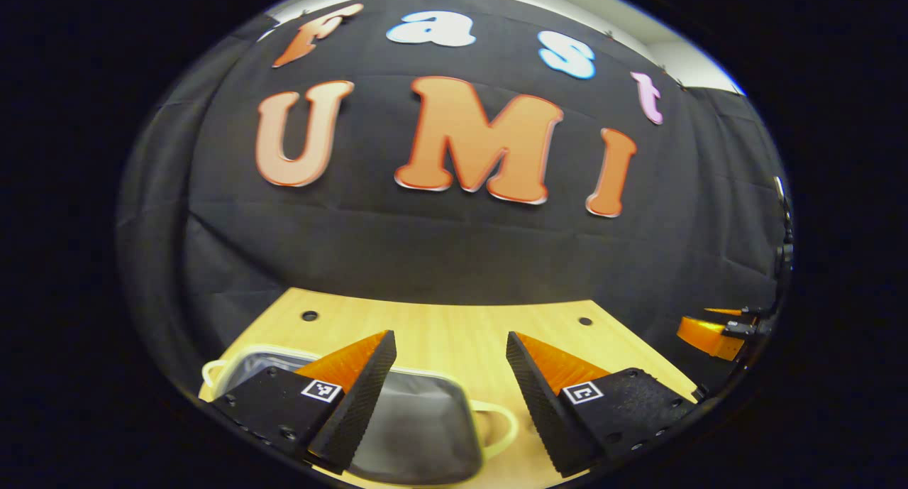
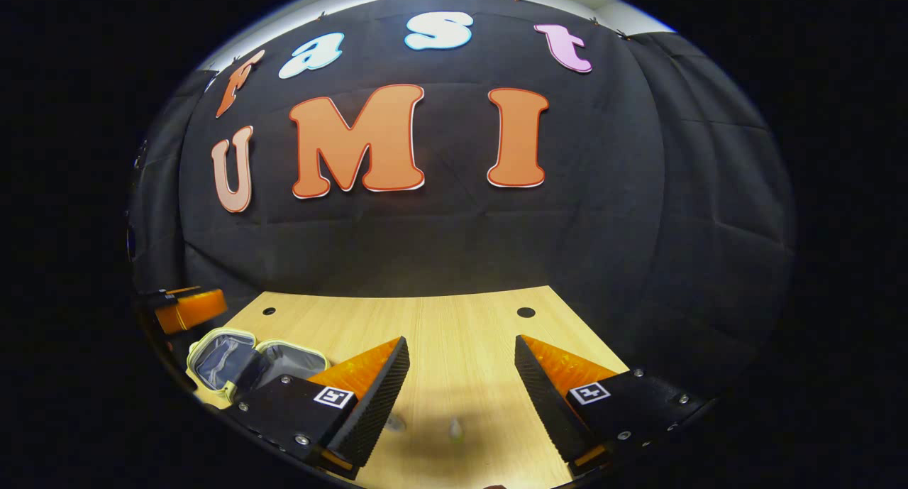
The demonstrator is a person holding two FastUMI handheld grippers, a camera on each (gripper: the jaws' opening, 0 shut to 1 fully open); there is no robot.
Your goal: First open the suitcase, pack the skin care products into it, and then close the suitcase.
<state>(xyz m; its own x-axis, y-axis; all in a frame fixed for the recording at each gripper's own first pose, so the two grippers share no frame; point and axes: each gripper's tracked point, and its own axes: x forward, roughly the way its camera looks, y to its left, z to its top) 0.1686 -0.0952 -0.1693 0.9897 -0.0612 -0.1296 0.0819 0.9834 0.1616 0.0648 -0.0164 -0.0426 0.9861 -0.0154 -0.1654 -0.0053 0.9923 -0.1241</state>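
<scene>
In the left gripper view, my left gripper (image 1: pixel 448 375) hangs over the near part of the wooden desk (image 1: pixel 447 326) with its jaws spread wide and nothing between them. Under its left finger lies the suitcase (image 1: pixel 418 425), a small pale-rimmed case with a grey lining; it is open and lying flat, a loop handle sticking out of its right end. The lining I can see looks bare. Far off at the right edge of that view I see my other gripper (image 1: pixel 716 329), beyond the desk's edge. In the right gripper view, the left gripper (image 2: pixel 188 308) shows at the far left, just above the open suitcase (image 2: pixel 241 365), whose two halves lie side by side on the desk (image 2: pixel 461 333). My right gripper (image 2: pixel 461 386) is to the right of the case, wide open and holding nothing. Between its fingers, two small objects (image 2: pixel 455 429) rest on the desk, too blurred to identify.
</scene>
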